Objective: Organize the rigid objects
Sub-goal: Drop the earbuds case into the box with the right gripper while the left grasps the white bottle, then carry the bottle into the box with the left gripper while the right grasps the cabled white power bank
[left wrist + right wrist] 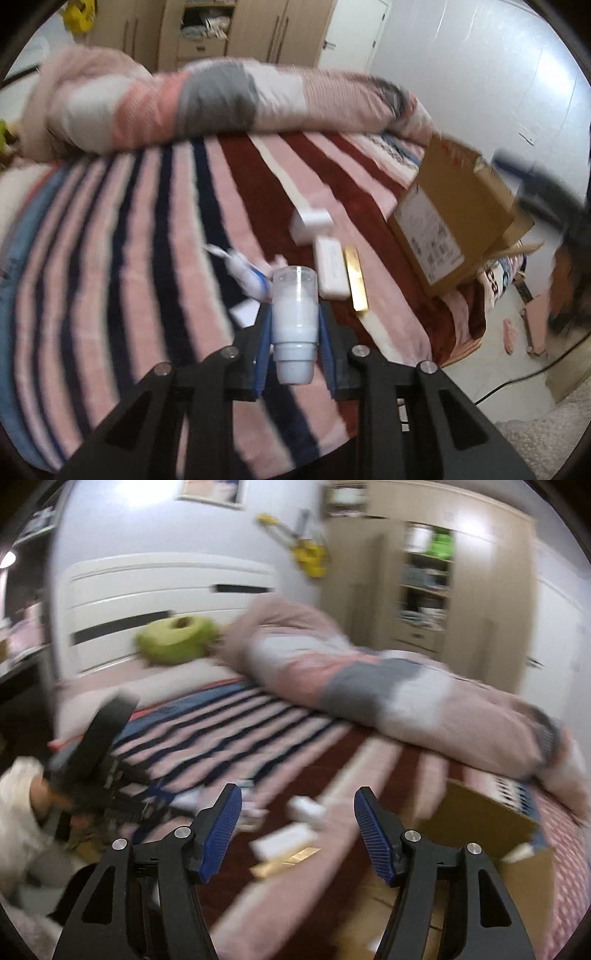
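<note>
My left gripper (294,314) is shut on a white plastic bottle (295,317) and holds it above the striped bed. Beyond it lie a white box (312,225), a flat white box (331,271), a gold bar-shaped box (355,278) and a blue-and-white tube (245,273). An open cardboard box (454,218) stands at the right edge of the bed. My right gripper (297,812) is open and empty above the bed. Below it are the white boxes (284,840), the gold box (284,860) and the cardboard box (476,823). The left gripper (110,738) shows at the left, blurred.
A rolled pink and grey duvet (207,99) lies across the far side of the bed. A green cushion (173,638) sits by the white headboard (162,594). Wardrobes (424,583) stand behind. The floor (491,350) lies right of the bed, with a black cable.
</note>
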The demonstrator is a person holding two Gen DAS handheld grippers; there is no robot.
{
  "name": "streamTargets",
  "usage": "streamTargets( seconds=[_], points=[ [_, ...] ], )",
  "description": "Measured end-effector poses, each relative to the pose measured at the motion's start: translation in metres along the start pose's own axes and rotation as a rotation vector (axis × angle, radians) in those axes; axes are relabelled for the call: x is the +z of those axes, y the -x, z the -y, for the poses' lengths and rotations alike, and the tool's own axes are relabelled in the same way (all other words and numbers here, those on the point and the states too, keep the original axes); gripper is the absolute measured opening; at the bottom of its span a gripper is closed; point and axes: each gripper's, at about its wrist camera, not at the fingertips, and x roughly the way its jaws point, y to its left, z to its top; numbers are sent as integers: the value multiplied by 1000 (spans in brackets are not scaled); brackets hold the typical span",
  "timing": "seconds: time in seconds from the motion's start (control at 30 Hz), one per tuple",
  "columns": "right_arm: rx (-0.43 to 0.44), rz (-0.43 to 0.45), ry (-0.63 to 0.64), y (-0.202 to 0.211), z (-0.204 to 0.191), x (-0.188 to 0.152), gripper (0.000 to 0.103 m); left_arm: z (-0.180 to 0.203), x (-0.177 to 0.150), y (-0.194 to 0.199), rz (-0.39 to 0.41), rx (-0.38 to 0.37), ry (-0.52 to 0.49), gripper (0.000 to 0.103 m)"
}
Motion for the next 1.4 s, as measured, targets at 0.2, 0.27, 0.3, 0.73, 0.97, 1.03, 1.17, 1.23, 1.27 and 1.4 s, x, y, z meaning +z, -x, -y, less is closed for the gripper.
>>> streamTargets(
  seconds=[0.2,0.27,0.3,0.73,0.97,1.03,1.17,1.23,1.27,1.4],
  points=[
    [203,-87,-25,-61,-44,-25,65,13,47,62,17,1,-93,22],
    [245,-136,-72,-91,-51,-42,65,26,62,71,9,-39,-119,22],
    [264,-151,-92,-107,-52,-50,65,34,68,73,3,-56,-134,22],
    [213,-237,-193,-199,-61,-88,23,145,125,26,-135,-228,-271,22],
    [271,-237,-152,-161,-42,-109,23,200,129,-36,-235,-286,-337,22],
    [278,-240,-152,-150,-35,-115,23,209,129,-51,-254,-307,-339,22],
    [273,-244,-151,-138,-24,-122,23,230,137,-68,-247,-329,-372,34],
    [274,-241,-160,-136,-20,-123,23,231,141,-71,-233,-319,-367,43],
    [274,-244,-161,-136,-19,-123,23,230,143,-70,-221,-314,-365,43],
    [268,-251,-151,-140,-19,-122,23,213,147,-53,-172,-306,-330,70]
  ],
)
